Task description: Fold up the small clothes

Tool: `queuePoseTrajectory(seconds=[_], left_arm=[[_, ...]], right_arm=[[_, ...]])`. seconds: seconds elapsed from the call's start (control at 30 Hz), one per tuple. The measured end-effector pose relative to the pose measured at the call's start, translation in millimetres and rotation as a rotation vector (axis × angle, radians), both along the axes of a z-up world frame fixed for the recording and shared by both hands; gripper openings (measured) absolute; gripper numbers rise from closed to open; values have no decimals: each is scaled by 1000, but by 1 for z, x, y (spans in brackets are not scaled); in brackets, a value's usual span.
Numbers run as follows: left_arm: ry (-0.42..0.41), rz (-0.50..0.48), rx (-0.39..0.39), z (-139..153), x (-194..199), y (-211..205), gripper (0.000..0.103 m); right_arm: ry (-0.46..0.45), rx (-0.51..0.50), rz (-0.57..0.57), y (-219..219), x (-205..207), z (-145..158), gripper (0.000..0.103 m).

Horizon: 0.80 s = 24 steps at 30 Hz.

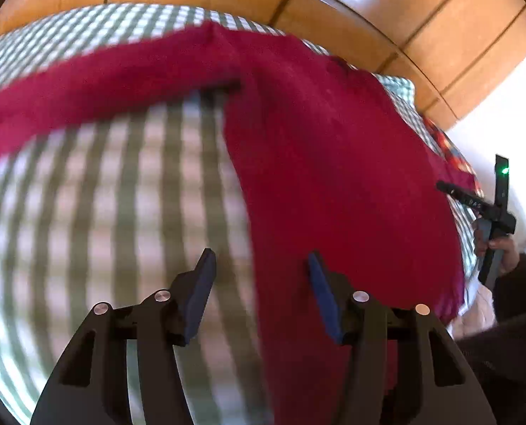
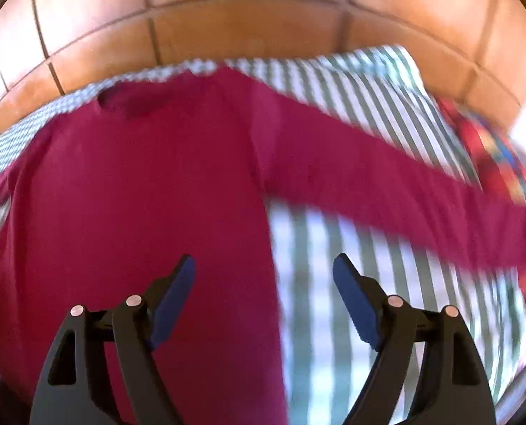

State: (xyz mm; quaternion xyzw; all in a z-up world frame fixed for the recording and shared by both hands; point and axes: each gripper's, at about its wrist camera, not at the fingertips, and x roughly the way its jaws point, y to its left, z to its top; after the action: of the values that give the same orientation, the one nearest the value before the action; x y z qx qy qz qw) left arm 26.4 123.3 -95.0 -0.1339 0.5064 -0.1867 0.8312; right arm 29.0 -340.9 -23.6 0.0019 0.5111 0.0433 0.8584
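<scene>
Left wrist view: my left gripper [image 1: 259, 262] hangs over the checked cloth [image 1: 121, 194], its 2 fingers spread wide with nothing between them. The red shirt [image 1: 333, 177] lies flat on that cloth. Its body runs from near my right-hand finger up toward the wooden floor [image 1: 369, 10], and 1 sleeve [image 1: 86, 95] stretches away to the left. The side edge of the shirt falls between my fingers: the left finger is over bare cloth, the right finger over red. My right gripper [image 1: 447, 187] shows at the far edge of the shirt, seen side-on and small; its finger state cannot be told from here. The picture is blurred.

Right wrist view: my right gripper [image 2: 264, 265] is also spread wide and empty. The shirt [image 2: 139, 194] fills the left half, collar [image 2: 121, 101] at the far end, the other sleeve [image 2: 404, 191] reaching out right over the cloth [image 2: 333, 283]. Its tip lies near a patterned red and blue fabric [image 2: 503, 163]; whether they touch I cannot tell.

Risks, as I judge them:
1. Closing here may pinch the cloth with the shirt edge, since both sit in the gap; a lift would then drag the cloth.
2. A grip on 1 layer only would let the fold sag unevenly.
3. The sleeve tip could snag the patterned fabric.
</scene>
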Motion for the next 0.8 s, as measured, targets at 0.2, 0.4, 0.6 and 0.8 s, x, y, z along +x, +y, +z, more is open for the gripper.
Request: queuePoseTrajectory(seconds=[0.2,0.4,0.6,0.8], left_arm=[[-39,-17,32,-1,-32,-25,15],[-99,34,20,28,-41,-4,10],[-17,53,57,1,-55,5,10],[-50,111,35,22,-54,17,23]], right_arm=[[57,140,-14,-8,-68,-13,32],[-10,164,13,-2,-90,14,6],[51,116,14,-4,-98,-10,6],[-1,224,-112,-46,-86,5,61]])
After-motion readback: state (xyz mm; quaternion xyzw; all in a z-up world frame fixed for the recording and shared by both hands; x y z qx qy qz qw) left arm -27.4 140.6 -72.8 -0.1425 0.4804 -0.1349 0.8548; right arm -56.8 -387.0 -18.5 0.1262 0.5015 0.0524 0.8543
